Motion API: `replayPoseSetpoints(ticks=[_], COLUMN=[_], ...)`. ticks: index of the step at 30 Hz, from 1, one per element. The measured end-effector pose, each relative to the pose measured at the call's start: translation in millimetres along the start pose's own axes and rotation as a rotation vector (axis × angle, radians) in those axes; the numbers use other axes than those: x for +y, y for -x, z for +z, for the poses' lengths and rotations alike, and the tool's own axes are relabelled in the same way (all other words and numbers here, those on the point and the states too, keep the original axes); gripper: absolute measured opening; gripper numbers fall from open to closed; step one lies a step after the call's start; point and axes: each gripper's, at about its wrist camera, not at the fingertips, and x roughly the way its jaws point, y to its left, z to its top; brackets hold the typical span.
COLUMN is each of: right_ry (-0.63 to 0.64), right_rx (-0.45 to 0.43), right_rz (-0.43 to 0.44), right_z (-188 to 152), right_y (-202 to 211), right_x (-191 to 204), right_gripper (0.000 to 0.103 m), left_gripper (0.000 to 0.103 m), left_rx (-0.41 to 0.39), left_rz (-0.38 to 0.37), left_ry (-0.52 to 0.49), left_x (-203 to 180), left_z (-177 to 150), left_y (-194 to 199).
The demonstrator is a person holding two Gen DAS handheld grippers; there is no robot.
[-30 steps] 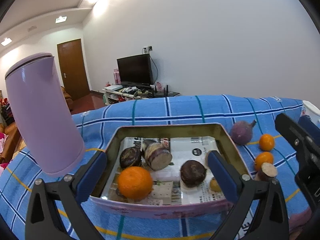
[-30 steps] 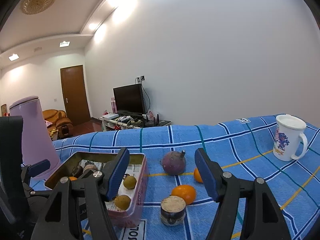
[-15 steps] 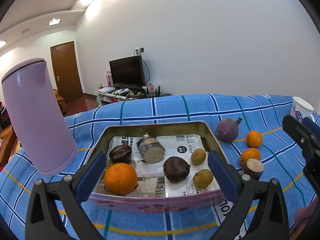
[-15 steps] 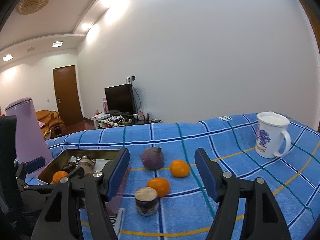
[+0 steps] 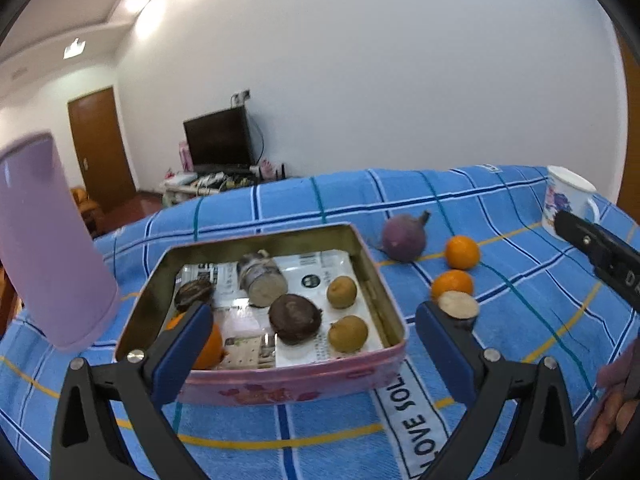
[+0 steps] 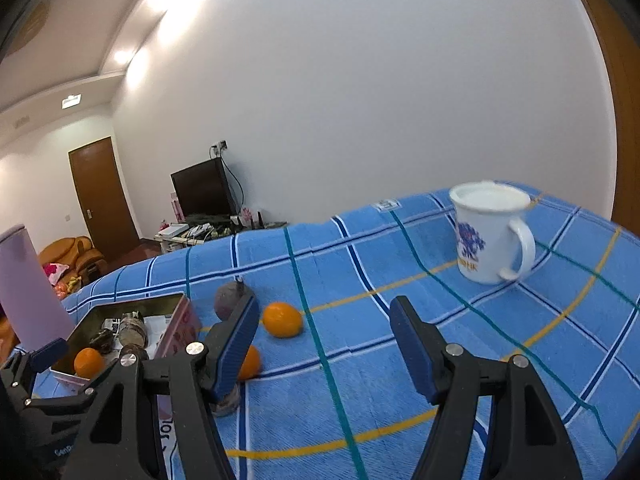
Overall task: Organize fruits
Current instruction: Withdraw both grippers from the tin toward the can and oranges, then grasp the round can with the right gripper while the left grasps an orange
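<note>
Left gripper [image 5: 312, 336] hangs over the pink rectangular metal tin [image 5: 288, 380], jaws spread wide, gripping nothing. Inside sit an orange [image 5: 210, 346], two yellowish fruits [image 5: 347, 333] and a dark brown round one [image 5: 295, 319]. Right gripper [image 6: 324, 344], jaws also spread and empty, hovers over the blue checked cloth [image 6: 400, 360] near a loose orange mandarin [image 6: 282, 319], with a white mug [image 6: 490, 234] beyond.

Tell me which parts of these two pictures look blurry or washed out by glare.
Left wrist view: the purple kettle is smeared by motion blur, ceiling lights flare white on the wall, the metal tin stays fairly sharp. Right wrist view: the white mug has a ghosted rim and handle, the ceiling lights bloom, and the fisheye bends the blue checked cloth.
</note>
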Motion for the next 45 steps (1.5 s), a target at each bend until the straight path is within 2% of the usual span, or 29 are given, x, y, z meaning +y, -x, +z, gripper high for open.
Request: replayPoseSetpoints(ticks=[3, 6, 9, 11, 13, 15, 17, 22, 24, 27, 28, 34, 37, 39, 41, 45], right_ry=[0.011, 0.03, 0.051, 0.02, -0.014, -0.008, 0.013, 0.084, 0.121, 0.142, 0.135, 0.186, 0.07, -0.053, -0.114, -0.11], right_rx=[0.061, 0.144, 0.251, 0.321, 0.383, 0.41, 0.423, 0.457, 0.48, 0.492, 0.497, 0.468, 0.382, 0.313, 0.253, 0.172], right_rz=[0.055, 0.16, 0.263, 0.31, 0.344, 0.354, 0.369, 0.388, 0.348, 0.318, 0.321, 0.329, 0.366, 0.374, 0.345, 0.246], right_z=[-2.6, -7.3, -14.6, -17.4, -19.3, -21.9, -24.7, -27.8, -30.2, -28.7, -28.6, -25.8, -11.7, 2.6, 12.0, 19.9], right_y=[-4.1, -14.7, -31.3, -44.4, -56.5, -61.5, -61.8, -67.4, -74.0, -81.5, -83.3, -73.1, -61.3, -56.0, -51.0, -42.0], right_x=[0.7, 12.5, 28.3, 32.6, 32.5, 33.2, 34.9, 57.5, 67.4, 71.3, 68.7, 54.2, 18.9, -13.9, -37.2, -55.7], right_gripper=[0.069, 0.069, 0.066, 0.063, 0.061, 0.058, 0.058, 0.058, 0.056, 0.04, 0.04, 0.039, 0.039, 0.039, 0.039, 0.039], left_gripper=[0.103, 0.103, 0.103, 0.103, 0.103, 0.103, 0.103, 0.103, 0.103, 0.103, 0.103, 0.103, 0.103, 0.103, 0.103, 0.101], left_rx=[-0.009, -0.002, -0.013, -0.025, -0.029, -0.035, -0.053, -0.08, -0.065, -0.049, -0.049, -0.076, -0.085, -0.083, -0.074, -0.037], left_rz=[-0.016, -0.007, 0.042, 0.104, 0.128, 0.133, 0.176, 0.253, 0.235, 0.191, 0.185, 0.161, 0.124, 0.068, 0.02, -0.052], left_ry=[-0.028, -0.047, -0.047, -0.074, -0.086, -0.094, -0.094, 0.026, 0.065, 0.077, 0.069, 0.008, 0.005, 0.012, 0.012, -0.026], left_x=[-6.3, -8.5, -3.6, -3.4, -2.1, 1.4, 10.2, 44.5, 52.6, 53.5, 51.7, 35.0, 27.8, 21.8, 12.9, -21.5], left_z=[-0.2, 0.4, 2.2, 1.8, 1.6, 3.9, 8.2, 16.1, 15.4, 12.6, 11.9, 8.1, 7.5, 9.0, 11.2, 21.4], left_y=[3.6, 3.8, 5.7, 4.2, 3.5, 4.0, 7.4, 6.6, 2.5, -2.6, -3.7, -3.1, 1.4, 4.6, 5.8, 2.8])
